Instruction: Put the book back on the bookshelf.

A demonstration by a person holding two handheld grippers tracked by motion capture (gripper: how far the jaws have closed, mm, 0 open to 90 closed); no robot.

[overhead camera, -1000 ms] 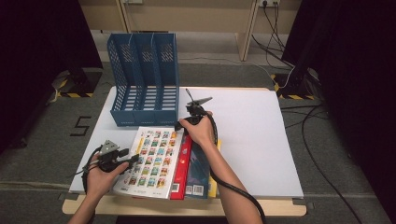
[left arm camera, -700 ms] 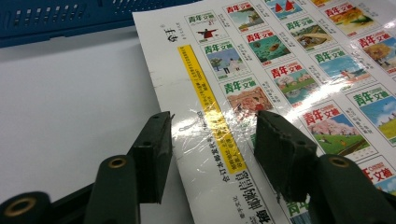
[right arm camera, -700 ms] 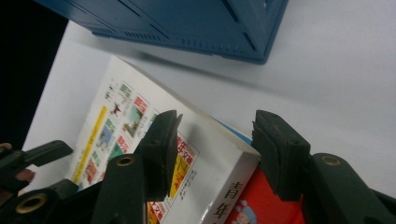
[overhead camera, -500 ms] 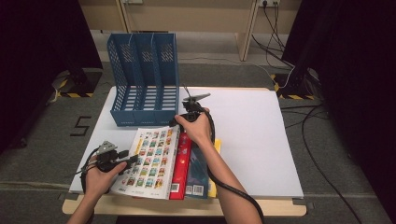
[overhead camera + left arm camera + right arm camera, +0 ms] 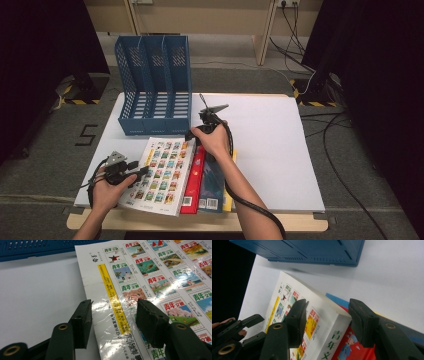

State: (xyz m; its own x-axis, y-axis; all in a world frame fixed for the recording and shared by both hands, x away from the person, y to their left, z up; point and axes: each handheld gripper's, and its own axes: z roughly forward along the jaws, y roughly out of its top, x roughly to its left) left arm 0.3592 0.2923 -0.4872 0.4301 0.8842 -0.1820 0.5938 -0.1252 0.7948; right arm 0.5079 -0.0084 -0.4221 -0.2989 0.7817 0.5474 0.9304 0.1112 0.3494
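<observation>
A thick white book (image 5: 162, 172) with a grid of small pictures on its cover lies at the table's front, on top of a red book (image 5: 196, 182) and a blue book (image 5: 215, 185). My left gripper (image 5: 141, 171) stands open at its left edge. In the left gripper view the gripper (image 5: 113, 312) straddles the cover's (image 5: 160, 277) yellow strip. My right gripper (image 5: 192, 136) is open at the book's far right corner. In the right gripper view that gripper (image 5: 327, 315) has the white book's corner (image 5: 329, 315) between its jaws, with the red book (image 5: 352, 347) below.
A blue three-slot file rack (image 5: 155, 85) lies just behind the books; its base shows as the blue rack (image 5: 312, 250). A yellow book edge (image 5: 233, 157) peeks out on the right. The white table top (image 5: 270, 145) extends to the right.
The right gripper has come down and left to the white book's far corner. The left gripper has shifted slightly right onto the book's left edge.
</observation>
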